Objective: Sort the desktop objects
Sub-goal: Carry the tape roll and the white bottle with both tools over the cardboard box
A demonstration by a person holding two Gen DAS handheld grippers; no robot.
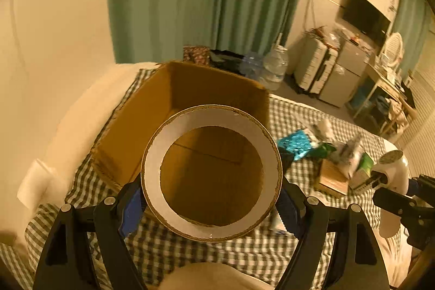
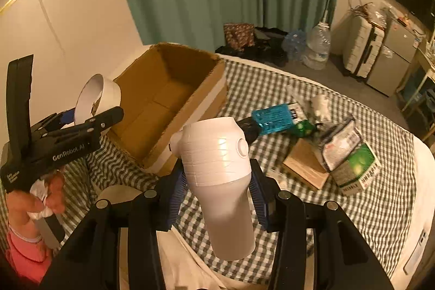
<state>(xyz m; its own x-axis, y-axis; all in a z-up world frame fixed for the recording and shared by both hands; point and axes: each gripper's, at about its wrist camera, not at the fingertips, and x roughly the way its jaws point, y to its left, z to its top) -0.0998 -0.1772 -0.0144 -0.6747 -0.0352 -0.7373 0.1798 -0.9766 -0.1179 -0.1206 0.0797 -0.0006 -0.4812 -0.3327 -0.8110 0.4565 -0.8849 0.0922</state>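
Observation:
My left gripper (image 1: 212,205) is shut on a wide cardboard ring (image 1: 212,228), white inside, held by its outer sides above the near edge of an open cardboard box (image 1: 152,99). In the right wrist view the same ring (image 2: 95,97) shows at the left, in the left gripper (image 2: 89,113), beside the box (image 2: 168,97). My right gripper (image 2: 217,186) is shut on a white hair dryer (image 2: 217,162), gripped across its body with the handle hanging toward the camera. The dryer (image 1: 391,173) also appears at the right edge of the left wrist view.
The box sits on a green checked cloth (image 2: 353,208) over a bed. Right of the box lies a pile: a blue glittery pouch (image 2: 274,117), a flat brown carton (image 2: 304,167), packets and a green-and-white box (image 2: 359,170). A person's hand in a pink sleeve (image 2: 24,249) holds the left gripper.

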